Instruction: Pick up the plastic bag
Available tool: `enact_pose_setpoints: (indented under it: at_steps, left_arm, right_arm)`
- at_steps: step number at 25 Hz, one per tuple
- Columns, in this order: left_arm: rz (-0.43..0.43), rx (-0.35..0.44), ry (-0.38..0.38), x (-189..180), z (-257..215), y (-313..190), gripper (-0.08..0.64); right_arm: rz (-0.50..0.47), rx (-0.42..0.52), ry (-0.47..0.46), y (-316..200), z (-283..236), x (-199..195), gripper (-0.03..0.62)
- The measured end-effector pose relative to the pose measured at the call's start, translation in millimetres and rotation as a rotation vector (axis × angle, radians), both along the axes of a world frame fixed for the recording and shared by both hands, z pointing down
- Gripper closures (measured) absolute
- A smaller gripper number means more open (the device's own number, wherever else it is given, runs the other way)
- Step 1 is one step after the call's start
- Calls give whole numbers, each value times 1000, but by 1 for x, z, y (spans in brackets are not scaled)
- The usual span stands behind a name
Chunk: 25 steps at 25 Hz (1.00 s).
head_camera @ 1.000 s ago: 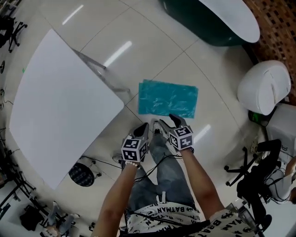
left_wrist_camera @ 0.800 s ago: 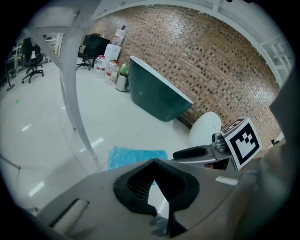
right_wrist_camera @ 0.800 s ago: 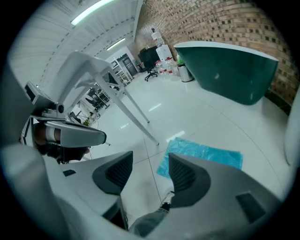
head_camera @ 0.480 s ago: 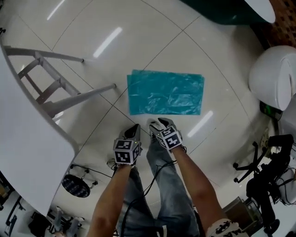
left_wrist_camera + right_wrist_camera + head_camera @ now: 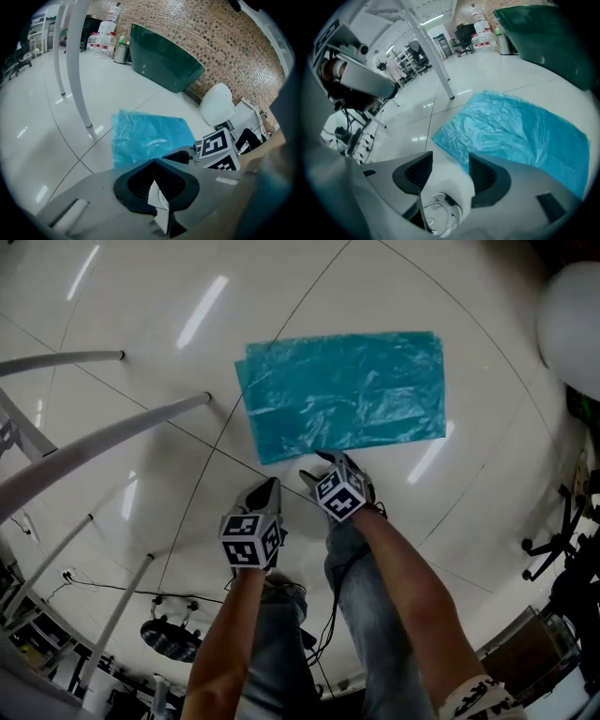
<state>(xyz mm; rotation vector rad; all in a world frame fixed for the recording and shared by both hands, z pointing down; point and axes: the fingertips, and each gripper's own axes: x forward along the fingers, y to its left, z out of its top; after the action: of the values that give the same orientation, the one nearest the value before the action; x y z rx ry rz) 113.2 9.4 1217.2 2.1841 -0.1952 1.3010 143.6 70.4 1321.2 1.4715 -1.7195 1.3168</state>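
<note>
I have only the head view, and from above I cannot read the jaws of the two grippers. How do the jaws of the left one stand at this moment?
Observer: The left gripper is shut, with nothing between its jaws.
Operator: And the right one?
Observer: The right gripper is open and empty. The plastic bag lies just beyond its jaws, not between them.
Operator: What stands behind the bag? My view ends there.
Observer: A dark green tub stands on the floor in front of a brick wall.
</note>
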Motion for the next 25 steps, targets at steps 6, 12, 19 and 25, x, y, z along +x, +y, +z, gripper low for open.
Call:
enact_pose_setpoints:
  at_steps: [6, 12, 19, 25]
  left_arm:
    - [17, -5, 4, 1, 34, 2, 560]
    - [-9, -1, 3, -7, 53, -4, 560]
    - [-14, -5, 2, -5, 52, 1, 560]
    - [-16, -6, 50, 13, -8, 13, 560]
  right_arm:
    - [-313, 9, 157, -8, 53, -6, 305]
    - [-401, 36, 236, -24, 82, -11, 305]
    - [-391, -5, 299, -15, 87, -2, 527]
    - [51, 47, -23, -12, 11, 33, 580]
